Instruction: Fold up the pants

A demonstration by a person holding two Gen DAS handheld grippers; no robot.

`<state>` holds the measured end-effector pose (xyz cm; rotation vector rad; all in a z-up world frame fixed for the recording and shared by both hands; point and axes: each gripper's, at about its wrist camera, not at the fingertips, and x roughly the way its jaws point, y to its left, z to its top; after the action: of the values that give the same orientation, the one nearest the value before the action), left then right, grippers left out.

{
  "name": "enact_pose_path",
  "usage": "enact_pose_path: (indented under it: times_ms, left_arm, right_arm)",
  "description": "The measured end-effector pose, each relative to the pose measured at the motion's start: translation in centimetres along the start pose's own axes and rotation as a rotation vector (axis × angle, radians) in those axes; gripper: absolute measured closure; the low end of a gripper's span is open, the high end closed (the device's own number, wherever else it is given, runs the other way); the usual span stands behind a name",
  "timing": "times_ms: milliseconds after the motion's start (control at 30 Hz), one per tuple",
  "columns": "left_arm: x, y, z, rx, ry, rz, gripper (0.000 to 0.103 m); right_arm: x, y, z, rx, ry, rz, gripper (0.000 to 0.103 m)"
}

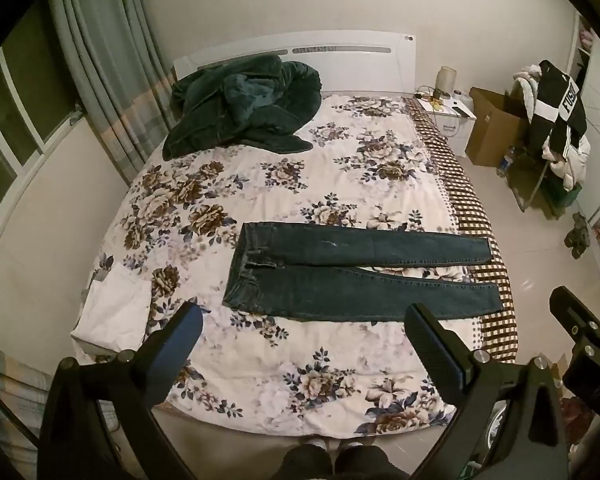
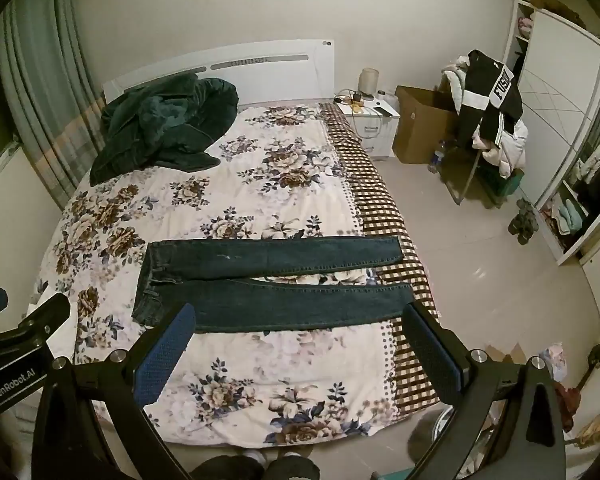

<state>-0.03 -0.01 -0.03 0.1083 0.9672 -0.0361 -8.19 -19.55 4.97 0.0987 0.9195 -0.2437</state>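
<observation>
Fingers of both my left gripper [image 1: 304, 322] and right gripper [image 2: 300, 320] are spread wide, holding nothing. My pants [image 1: 352, 270] lie flat on the bed [image 1: 260, 364], beyond both, waistband left, legs right; each gripper equally near.

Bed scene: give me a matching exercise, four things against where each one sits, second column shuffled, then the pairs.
Things:
1. jeans
2. green coat
3. white cloth
4. box

Places:
A. on the floor beside the nightstand
B. heaped by the headboard
C. spread flat across the bed, near its foot
D. at the bed's near left corner

Pairs: 1-C, 2-B, 3-D, 4-A
</observation>
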Motion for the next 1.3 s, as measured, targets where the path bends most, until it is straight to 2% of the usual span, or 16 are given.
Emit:
enact_pose_path:
  times_ms: [200, 1300]
  left_arm:
    - [-0.43, 0.07, 0.27, 0.001, -0.002, -0.001, 0.0]
    - [-0.52, -0.01, 0.08, -0.002, -0.015, -0.001, 0.0]
  right_arm:
    - [-1.05, 0.21, 0.46, 0.001, 0.0, 0.001, 0.0]
    - [-1.36, 0.11, 0.31, 0.006, -0.006, 0.005, 0.0]
